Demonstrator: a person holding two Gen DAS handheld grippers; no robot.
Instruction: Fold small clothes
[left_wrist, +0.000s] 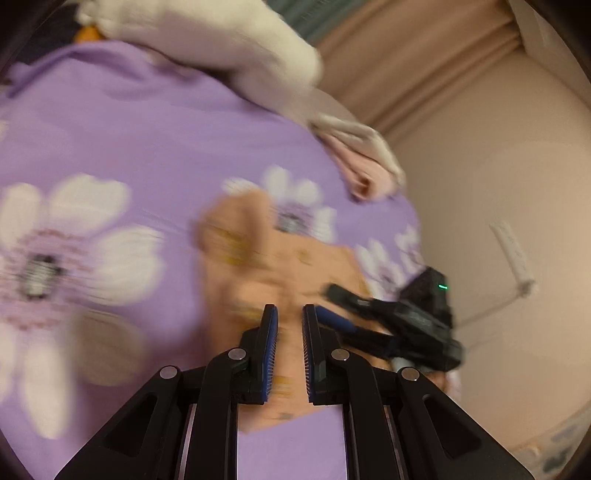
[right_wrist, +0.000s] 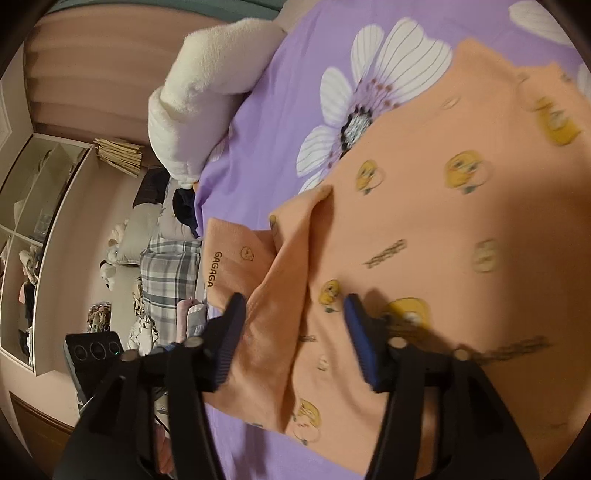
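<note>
Garment: a small orange top (right_wrist: 424, 229) printed with yellow cartoon faces lies spread on the bed, one edge doubled over into a narrow flap along its side.
Bed: a purple sheet with big white flowers (right_wrist: 280, 110) lies under the garment and shows around it.
Right gripper (right_wrist: 295, 339): its jaws stand wide apart, straddling the folded flap, with cloth between them but nothing pinched.
Left gripper (left_wrist: 290, 350): its jaws are nearly together with a narrow gap, and orange cloth shows behind that gap; the view is blurred, so I cannot tell whether they have any of it.
White plush (right_wrist: 207, 99): a fluffy cream bundle sits on the sheet well beyond the garment.
Pink cloth (left_wrist: 364, 166): a small rolled piece lies at the sheet's edge, past the garment.
Plaid pillow (right_wrist: 170, 273): it lies off the bed's edge, beside the garment's printed corner.
</note>
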